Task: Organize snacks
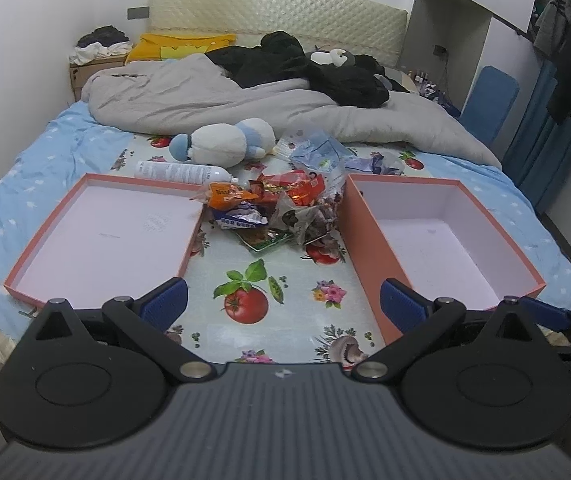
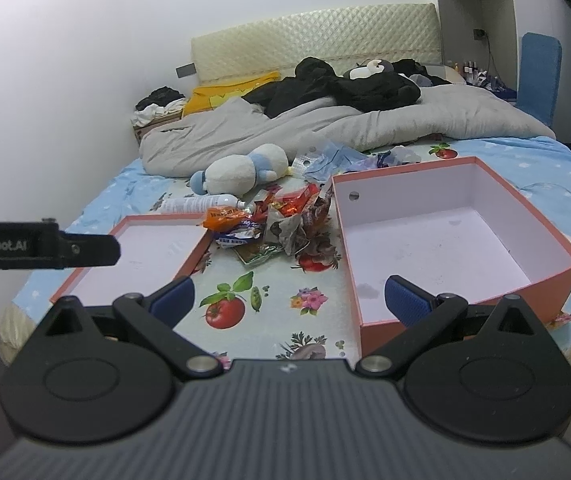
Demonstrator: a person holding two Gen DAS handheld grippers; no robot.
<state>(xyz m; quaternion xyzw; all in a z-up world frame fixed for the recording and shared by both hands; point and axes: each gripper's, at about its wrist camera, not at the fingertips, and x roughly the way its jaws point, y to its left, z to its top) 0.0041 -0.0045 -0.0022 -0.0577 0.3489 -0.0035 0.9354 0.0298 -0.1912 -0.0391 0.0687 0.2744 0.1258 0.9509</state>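
A pile of snack packets (image 1: 281, 208) lies on a fruit-print mat (image 1: 285, 320) on the bed, between a shallow pink box lid (image 1: 105, 236) at left and a deeper pink box (image 1: 445, 240) at right; both hold nothing. My left gripper (image 1: 283, 300) is open and holds nothing, hovering near the mat's front edge, well short of the pile. In the right wrist view the pile (image 2: 281, 224), lid (image 2: 153, 252) and box (image 2: 445, 248) show too. My right gripper (image 2: 289, 300) is open and holds nothing, over the mat's front.
A white bottle (image 1: 181, 171) and a blue-white plush toy (image 1: 225, 142) lie behind the lid. Crumpled plastic bags (image 1: 325, 152) sit behind the pile. A grey duvet (image 1: 245, 108) and black clothes cover the far bed. The left gripper's body (image 2: 37, 246) shows at left.
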